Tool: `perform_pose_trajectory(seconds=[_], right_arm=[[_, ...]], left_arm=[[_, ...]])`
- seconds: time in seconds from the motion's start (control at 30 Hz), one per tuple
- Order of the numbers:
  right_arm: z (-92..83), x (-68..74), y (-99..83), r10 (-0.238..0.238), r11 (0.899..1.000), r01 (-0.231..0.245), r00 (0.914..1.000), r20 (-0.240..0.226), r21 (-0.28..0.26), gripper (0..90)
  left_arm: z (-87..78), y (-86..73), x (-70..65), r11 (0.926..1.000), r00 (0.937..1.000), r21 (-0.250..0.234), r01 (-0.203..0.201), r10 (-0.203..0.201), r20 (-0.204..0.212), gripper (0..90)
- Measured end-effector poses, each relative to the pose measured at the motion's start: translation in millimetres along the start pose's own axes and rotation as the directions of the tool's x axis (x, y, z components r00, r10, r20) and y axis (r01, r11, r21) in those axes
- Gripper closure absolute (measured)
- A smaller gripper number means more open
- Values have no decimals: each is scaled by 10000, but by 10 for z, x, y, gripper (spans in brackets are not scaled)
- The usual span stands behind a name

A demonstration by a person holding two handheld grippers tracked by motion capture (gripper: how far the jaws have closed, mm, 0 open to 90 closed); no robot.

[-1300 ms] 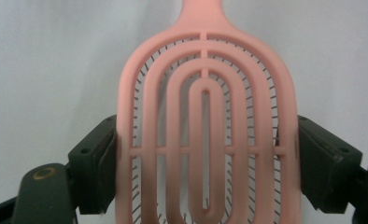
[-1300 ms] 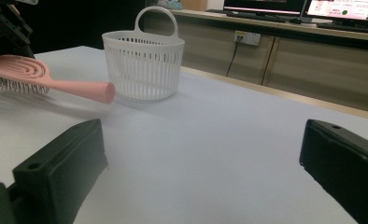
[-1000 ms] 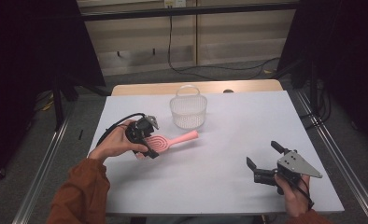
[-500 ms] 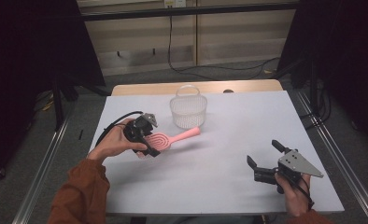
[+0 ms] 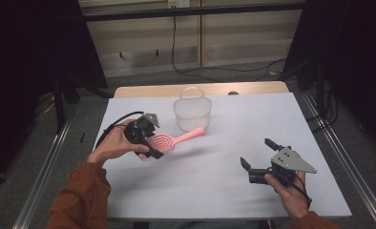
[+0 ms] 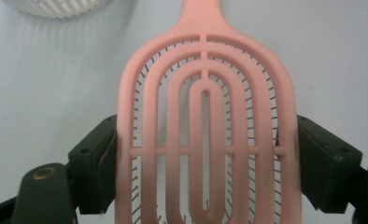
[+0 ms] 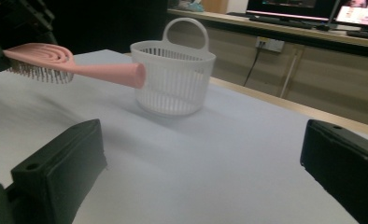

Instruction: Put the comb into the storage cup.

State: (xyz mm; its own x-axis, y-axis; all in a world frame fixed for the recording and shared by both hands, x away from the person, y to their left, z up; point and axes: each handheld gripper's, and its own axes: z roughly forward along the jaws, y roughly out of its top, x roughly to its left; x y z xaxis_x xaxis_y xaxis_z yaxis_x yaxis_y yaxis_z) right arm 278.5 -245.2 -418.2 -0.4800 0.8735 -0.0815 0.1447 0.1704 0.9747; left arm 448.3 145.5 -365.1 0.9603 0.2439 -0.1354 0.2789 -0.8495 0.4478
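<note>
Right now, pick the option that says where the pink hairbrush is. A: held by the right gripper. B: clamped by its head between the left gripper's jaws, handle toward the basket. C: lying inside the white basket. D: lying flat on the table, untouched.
B: the left gripper has its jaws on both sides of the pink hairbrush head, the handle toward the white basket.

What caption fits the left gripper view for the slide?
Left gripper jaws clamp the head of a pink brush above the white table, basket at top left.

The tabletop (image 5: 214,181) is evenly lit from above, the surroundings are dark, shadows are soft, and close gripper views look slightly blurred.
</note>
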Motion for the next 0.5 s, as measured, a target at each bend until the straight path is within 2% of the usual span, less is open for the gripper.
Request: perform_pose_trajectory(seconds=[0.1,0.13,0.2,0.23,0.3,0.4,0.5], right_arm=[[45,43,34,-148,9999,148,9998,-164,-25,0],[97,88,70,-428,9991,428,9984,-378,-7,0],[123,115,87,-538,9985,540,9974,-486,17,0],[180,162,119,-901,9958,908,9940,-628,88,0],[234,206,149,-1148,9931,1163,9900,-816,142,0],[313,257,182,-1295,9912,1319,9859,-1063,150,0],[380,297,207,-1404,9896,1428,9845,-1053,153,0]], left_arm=[[-17,16,-15,10000,9999,-64,-44,44,96,198],[-30,36,-28,9999,9999,-107,-97,98,129,198],[-39,49,-36,9998,9999,-135,-113,114,75,198],[-54,70,-46,9997,9998,-185,-130,133,168,198],[-66,88,-52,9995,9998,-316,-19,25,175,198],[-90,102,-49,9988,9998,-479,36,-26,205,198],[-100,119,-65,9989,9999,-468,-3,10,153,198]])
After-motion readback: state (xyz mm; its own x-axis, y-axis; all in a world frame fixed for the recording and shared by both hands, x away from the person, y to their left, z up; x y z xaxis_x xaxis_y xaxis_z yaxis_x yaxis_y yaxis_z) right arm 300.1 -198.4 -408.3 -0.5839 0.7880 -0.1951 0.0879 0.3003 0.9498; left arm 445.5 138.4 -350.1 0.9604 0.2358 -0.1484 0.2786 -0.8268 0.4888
